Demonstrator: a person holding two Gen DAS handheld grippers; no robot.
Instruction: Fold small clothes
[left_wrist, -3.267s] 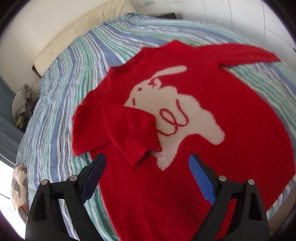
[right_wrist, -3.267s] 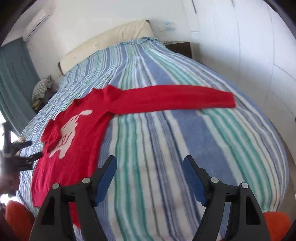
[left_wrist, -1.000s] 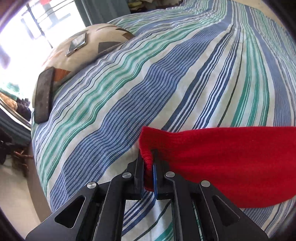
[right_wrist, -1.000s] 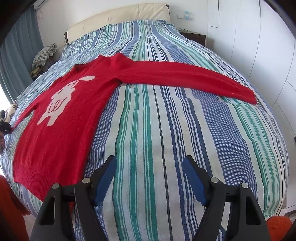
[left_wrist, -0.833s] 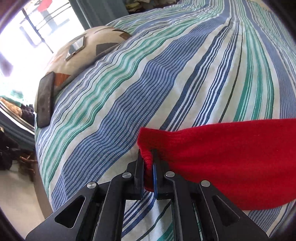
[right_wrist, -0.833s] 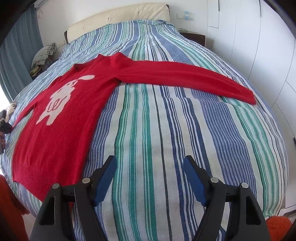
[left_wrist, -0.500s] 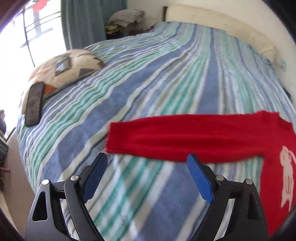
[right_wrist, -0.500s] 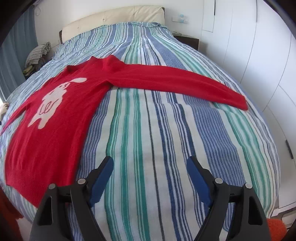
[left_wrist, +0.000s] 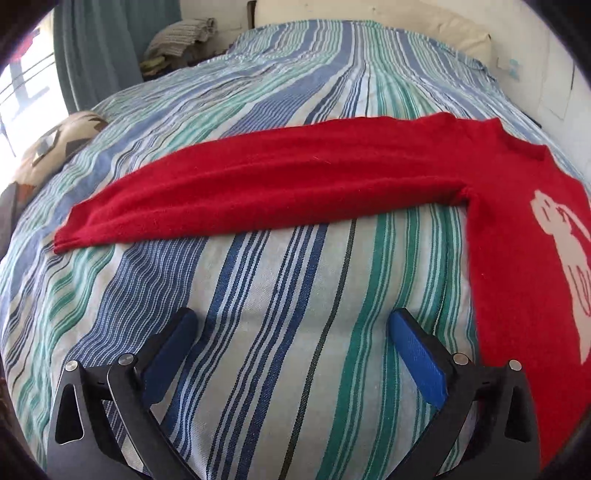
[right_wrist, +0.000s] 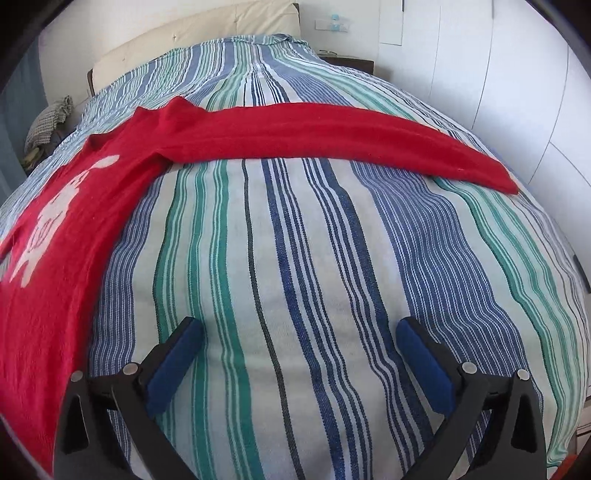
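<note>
A red sweater (left_wrist: 517, 229) with a white rabbit design lies flat on the striped bed (left_wrist: 280, 332). In the left wrist view its one sleeve (left_wrist: 258, 184) stretches out to the left, cuff at the far left. In the right wrist view the sweater body (right_wrist: 66, 236) is at the left and the other sleeve (right_wrist: 332, 136) stretches right. My left gripper (left_wrist: 293, 332) is open and empty above bare bedding, below the sleeve. My right gripper (right_wrist: 299, 339) is open and empty above bare bedding, below the other sleeve.
A patterned cushion (left_wrist: 55, 144) with a phone on it lies at the bed's left edge. A headboard (right_wrist: 192, 37) and white wardrobe doors (right_wrist: 517, 74) stand beyond. A folded cloth pile (left_wrist: 181, 37) sits by the curtain.
My left gripper let go of the sleeve cuff, opened and pulled back; the sleeve now lies stretched flat. My right gripper moved slightly closer over the bed, still open.
</note>
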